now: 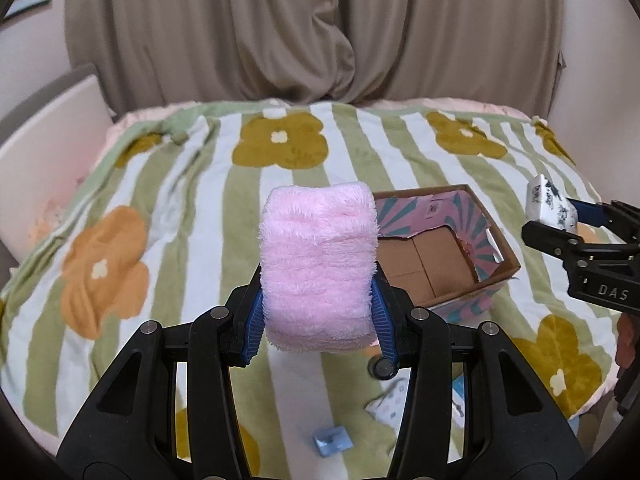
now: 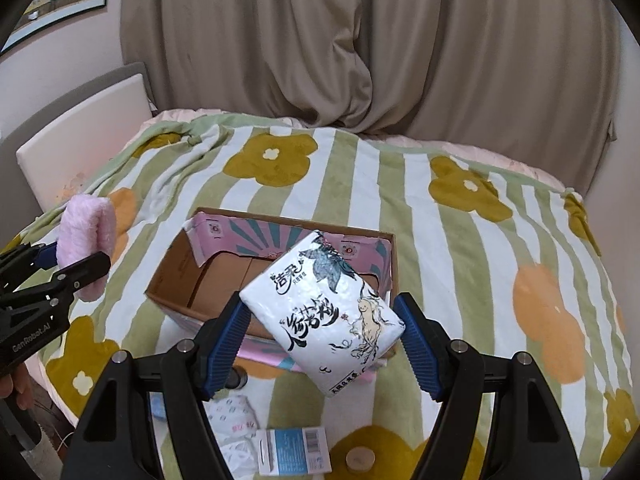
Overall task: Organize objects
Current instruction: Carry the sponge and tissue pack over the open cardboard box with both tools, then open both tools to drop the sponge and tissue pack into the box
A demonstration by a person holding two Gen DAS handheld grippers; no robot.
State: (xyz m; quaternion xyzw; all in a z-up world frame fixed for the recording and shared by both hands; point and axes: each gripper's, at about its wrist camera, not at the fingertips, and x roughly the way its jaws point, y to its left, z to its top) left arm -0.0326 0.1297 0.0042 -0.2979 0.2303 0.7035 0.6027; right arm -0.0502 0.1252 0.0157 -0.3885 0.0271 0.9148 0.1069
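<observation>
My left gripper (image 1: 318,312) is shut on a rolled pink fluffy towel (image 1: 318,264), held above the bed; the same pink towel (image 2: 86,236) shows at the left of the right wrist view. My right gripper (image 2: 324,332) is shut on a white tissue pack (image 2: 328,312) with black calligraphy, tilted and held over the near edge of an open cardboard box (image 2: 192,272). In the left wrist view that box (image 1: 496,240) lies just right of the towel, and the tissue pack (image 1: 550,202) hangs at the far right in the right gripper (image 1: 560,220).
A green-striped flower blanket (image 1: 168,208) covers the bed. Small packets (image 2: 236,420), a blue-and-white card (image 2: 296,452) and a round wooden piece (image 2: 360,460) lie near the front edge. A blue packet (image 1: 332,440) lies below my left gripper. Beige curtains hang behind; a white headboard (image 2: 80,140) stands left.
</observation>
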